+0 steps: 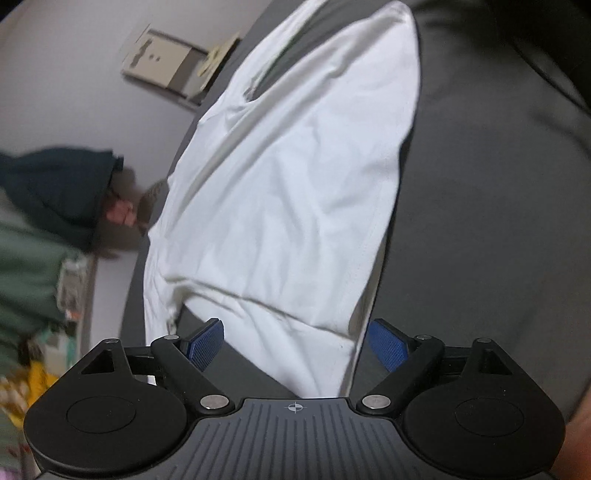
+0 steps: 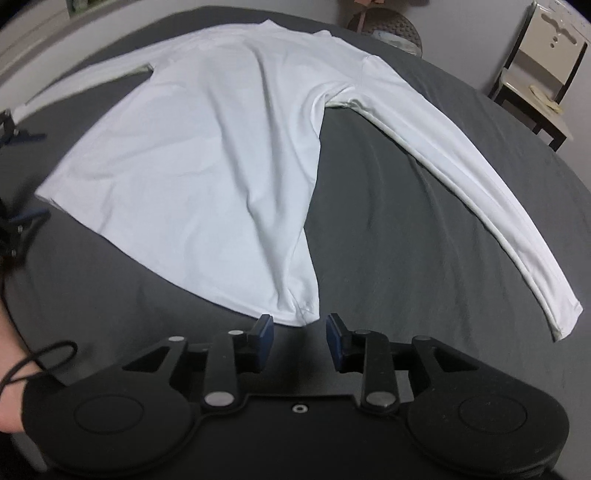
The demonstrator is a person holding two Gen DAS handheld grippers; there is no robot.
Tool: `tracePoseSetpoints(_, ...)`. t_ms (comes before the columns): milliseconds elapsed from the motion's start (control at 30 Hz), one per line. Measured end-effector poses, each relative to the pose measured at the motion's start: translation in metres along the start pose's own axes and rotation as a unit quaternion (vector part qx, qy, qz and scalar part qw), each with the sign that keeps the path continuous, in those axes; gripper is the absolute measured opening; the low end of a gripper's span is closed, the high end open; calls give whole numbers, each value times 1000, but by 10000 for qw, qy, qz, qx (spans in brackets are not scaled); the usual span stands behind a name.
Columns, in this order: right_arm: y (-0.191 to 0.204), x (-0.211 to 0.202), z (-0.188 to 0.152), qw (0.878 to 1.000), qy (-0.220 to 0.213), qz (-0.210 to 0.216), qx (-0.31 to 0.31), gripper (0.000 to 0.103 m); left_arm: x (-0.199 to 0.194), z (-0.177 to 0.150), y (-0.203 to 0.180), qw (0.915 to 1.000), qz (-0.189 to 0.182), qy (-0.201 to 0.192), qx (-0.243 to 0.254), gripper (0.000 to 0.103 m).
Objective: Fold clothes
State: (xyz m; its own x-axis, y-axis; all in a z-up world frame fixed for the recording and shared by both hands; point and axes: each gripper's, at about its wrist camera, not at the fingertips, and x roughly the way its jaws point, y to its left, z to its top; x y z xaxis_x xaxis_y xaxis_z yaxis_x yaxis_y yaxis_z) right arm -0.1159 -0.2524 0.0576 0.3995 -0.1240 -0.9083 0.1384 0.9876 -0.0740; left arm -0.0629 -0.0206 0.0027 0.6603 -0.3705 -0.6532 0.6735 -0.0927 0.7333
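A white long-sleeved shirt lies spread flat on a dark grey sheet, both sleeves stretched out sideways. My right gripper is open and empty, its blue pads just short of the shirt's near hem corner. In the left wrist view the shirt fills the middle. My left gripper is open, its jaws wide to either side of the hem corner, which runs down between them. The left gripper's fingers also show at the left edge of the right wrist view.
A white chair with a dark frame stands beyond the bed at the right. A round stool stands past the far edge. In the left wrist view, dark and green clothing lies on the floor beside the bed.
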Motion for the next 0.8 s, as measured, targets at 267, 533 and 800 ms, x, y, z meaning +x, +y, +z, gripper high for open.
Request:
tracePoseSetpoints(267, -7, -1, -3, 9996, -115, 138, 203, 31, -4, -12, -20, 9967, 353, -40, 736, 76)
tracePoseSetpoints(533, -18, -3, -4, 9976, -213, 336, 571, 31, 1, -10, -30, 9916, 783, -119, 1018, 76)
tracePoseSetpoints(800, -21, -4, -5, 9965, -250, 403, 681, 31, -4, -10, -32, 9863, 1085, -164, 1235, 76)
